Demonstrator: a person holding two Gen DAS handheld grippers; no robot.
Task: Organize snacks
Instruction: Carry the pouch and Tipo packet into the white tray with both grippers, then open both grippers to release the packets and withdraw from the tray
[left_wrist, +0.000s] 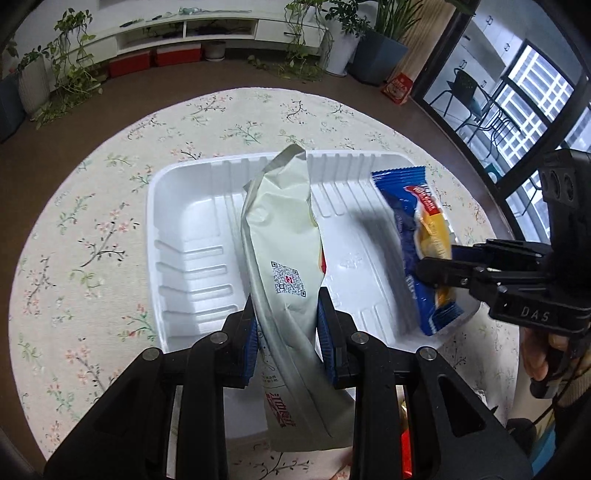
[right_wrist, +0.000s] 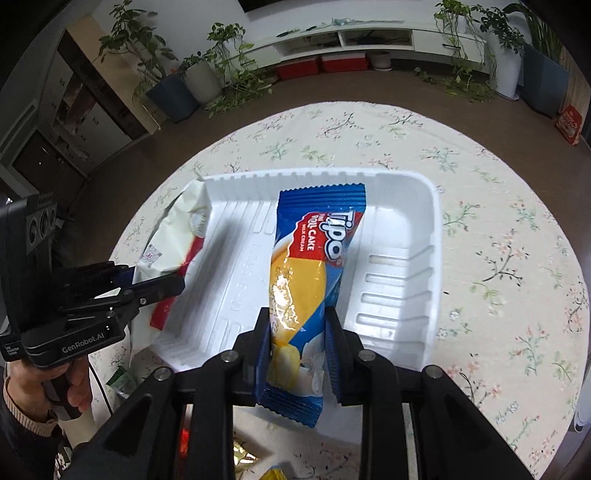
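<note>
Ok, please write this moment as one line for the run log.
left claw: shut on pale green packet | right claw: shut on blue roll cake packet | both above white tray | tray holds no snack

- The white tray (left_wrist: 192, 229) is thin moulded plastic, smooth and slightly shiny, with ribbed walls.
- The pale green packet (left_wrist: 280, 236) has a matt, creased film surface.
- The blue cake wrapper (right_wrist: 314, 258) is glossy plastic film, catching bright glare.
- The floral cloth (left_wrist: 92, 240) over the tabletop looks soft, woven and matt.
- The left tongs (left_wrist: 286, 328) and right tongs (right_wrist: 297, 343) are matt black plastic with ridged blue pads (left_wrist: 325, 325) and dull metal pins.
- The floor (right_wrist: 332, 92) is brown and matt.
</note>
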